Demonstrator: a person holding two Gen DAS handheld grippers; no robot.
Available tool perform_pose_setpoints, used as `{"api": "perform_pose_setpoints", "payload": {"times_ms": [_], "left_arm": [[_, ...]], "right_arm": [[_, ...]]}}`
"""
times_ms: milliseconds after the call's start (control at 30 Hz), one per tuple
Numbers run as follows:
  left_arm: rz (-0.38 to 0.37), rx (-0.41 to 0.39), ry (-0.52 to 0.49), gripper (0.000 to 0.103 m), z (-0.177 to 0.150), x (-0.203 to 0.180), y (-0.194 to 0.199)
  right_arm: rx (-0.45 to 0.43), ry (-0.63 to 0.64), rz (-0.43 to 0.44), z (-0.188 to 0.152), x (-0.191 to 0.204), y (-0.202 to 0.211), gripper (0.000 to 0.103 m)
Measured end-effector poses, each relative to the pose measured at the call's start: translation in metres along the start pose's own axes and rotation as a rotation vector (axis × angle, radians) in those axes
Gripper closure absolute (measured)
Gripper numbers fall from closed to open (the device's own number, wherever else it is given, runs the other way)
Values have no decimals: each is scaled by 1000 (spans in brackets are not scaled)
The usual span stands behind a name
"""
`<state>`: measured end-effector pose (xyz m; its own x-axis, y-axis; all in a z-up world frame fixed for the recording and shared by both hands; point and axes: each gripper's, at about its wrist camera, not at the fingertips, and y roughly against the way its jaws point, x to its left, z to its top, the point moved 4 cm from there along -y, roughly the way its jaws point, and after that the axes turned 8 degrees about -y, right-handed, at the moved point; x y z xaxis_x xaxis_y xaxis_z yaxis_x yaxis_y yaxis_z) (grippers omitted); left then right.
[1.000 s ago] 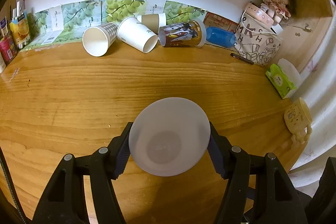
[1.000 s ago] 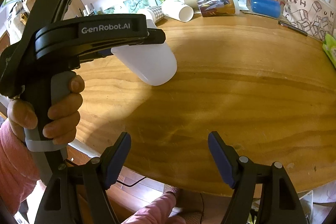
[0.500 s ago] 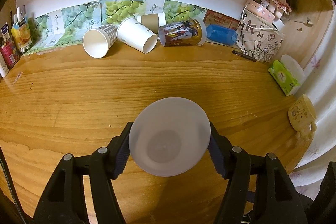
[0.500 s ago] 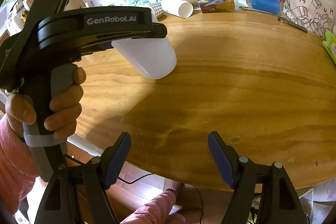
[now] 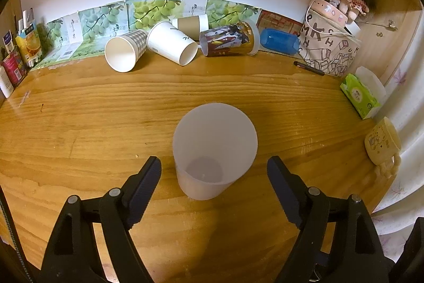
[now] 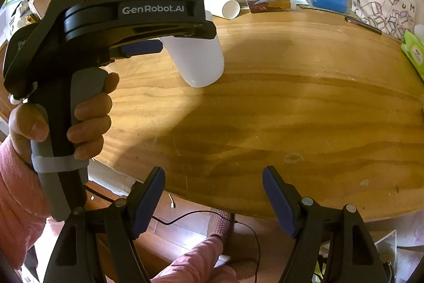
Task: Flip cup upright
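Note:
A white translucent plastic cup (image 5: pixel 214 150) stands upright on the wooden table (image 5: pixel 79 118), mouth up. My left gripper (image 5: pixel 214 171) is open, its jaws on either side of the cup's base with a gap on both sides. In the right wrist view the same cup (image 6: pixel 197 61) stands on the table, partly hidden behind the left gripper's body. My right gripper (image 6: pixel 214 187) is open and empty, low over the table's front edge, well to the right of the cup.
Several cups lie on their sides along the back wall: a checked paper cup (image 5: pixel 124 51), a white paper cup (image 5: pixel 172 45), a brown one (image 5: pixel 190 23), a printed tumbler (image 5: pixel 229 39), a blue cup (image 5: pixel 278 41). A patterned bag (image 5: pixel 328 49), pen (image 5: pixel 308 68), tissue pack (image 5: pixel 360 94) at right.
The left gripper has let go of the cup: its jaws opened wide and the cup now stands on the table. The right gripper stayed open, barely moving.

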<state>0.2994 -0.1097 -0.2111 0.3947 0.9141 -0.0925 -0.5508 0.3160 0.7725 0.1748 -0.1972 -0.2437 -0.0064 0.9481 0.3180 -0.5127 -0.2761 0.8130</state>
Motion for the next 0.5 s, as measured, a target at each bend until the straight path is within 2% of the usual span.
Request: {"api": "perform_pose_setpoints", "payload": {"times_ms": [200, 267, 500], "left_arm": [[-1, 5, 2, 18, -5, 2, 7], [5, 8, -3, 18, -7, 4, 10], [44, 12, -16, 18, -16, 22, 31]], "right_arm": [[-2, -29, -21, -2, -5, 3, 26], [1, -36, -29, -2, -6, 2, 22], [18, -37, -65, -5, -5, 0, 21]]}}
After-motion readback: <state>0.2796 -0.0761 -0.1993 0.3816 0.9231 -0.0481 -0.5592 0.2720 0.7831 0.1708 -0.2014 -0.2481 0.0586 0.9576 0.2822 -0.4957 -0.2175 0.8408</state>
